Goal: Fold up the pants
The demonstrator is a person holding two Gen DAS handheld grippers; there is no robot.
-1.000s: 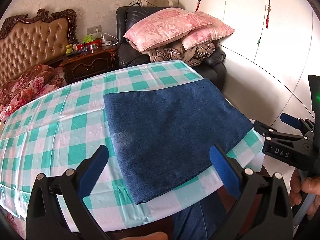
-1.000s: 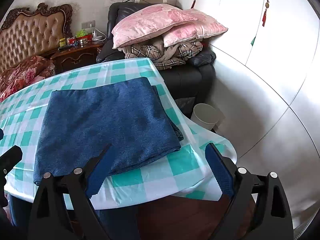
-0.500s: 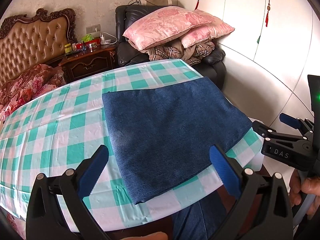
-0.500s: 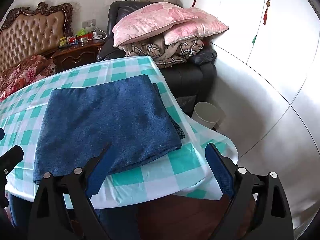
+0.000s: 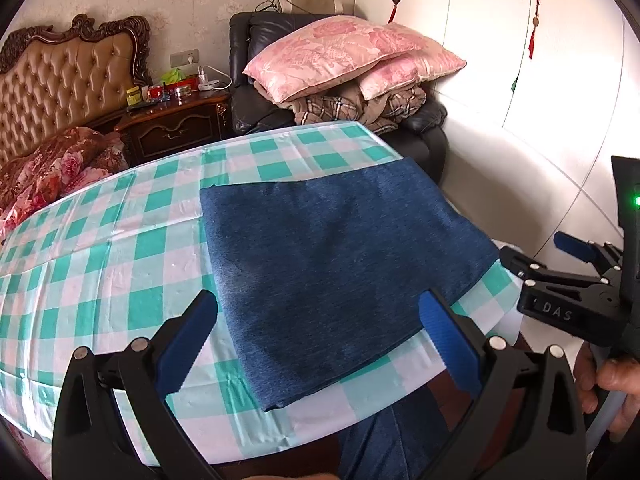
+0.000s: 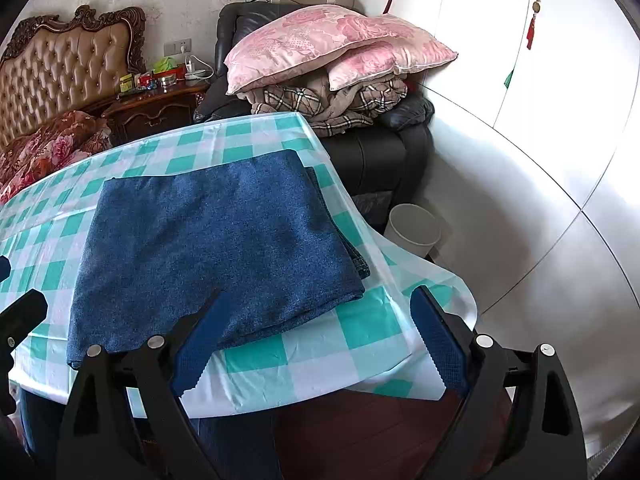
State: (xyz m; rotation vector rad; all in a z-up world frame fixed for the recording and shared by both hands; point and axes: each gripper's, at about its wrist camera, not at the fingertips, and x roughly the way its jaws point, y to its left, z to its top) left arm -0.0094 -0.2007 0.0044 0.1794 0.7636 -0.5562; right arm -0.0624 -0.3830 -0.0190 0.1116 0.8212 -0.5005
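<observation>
The blue denim pants [image 5: 336,264] lie folded into a flat rectangle on the green-and-white checked table [image 5: 100,264], near its right end. In the right wrist view the pants [image 6: 216,248] show stacked layers at their right edge. My left gripper [image 5: 316,336] hovers open over the near edge of the pants, holding nothing. My right gripper [image 6: 316,344] is open above the table's near right corner, just short of the fabric. The right gripper [image 5: 568,280] also shows at the right of the left wrist view, held by a hand [image 5: 612,392].
A black armchair [image 6: 380,152] piled with pink pillows [image 6: 332,40] and plaid blankets stands behind the table. A white bin [image 6: 414,230] sits on the floor by the white wardrobe. A bed with tufted headboard [image 5: 68,80] and a nightstand [image 5: 172,128] stand back left.
Both grippers have drifted slightly back from the table and stay open. The folded pants have not moved.
</observation>
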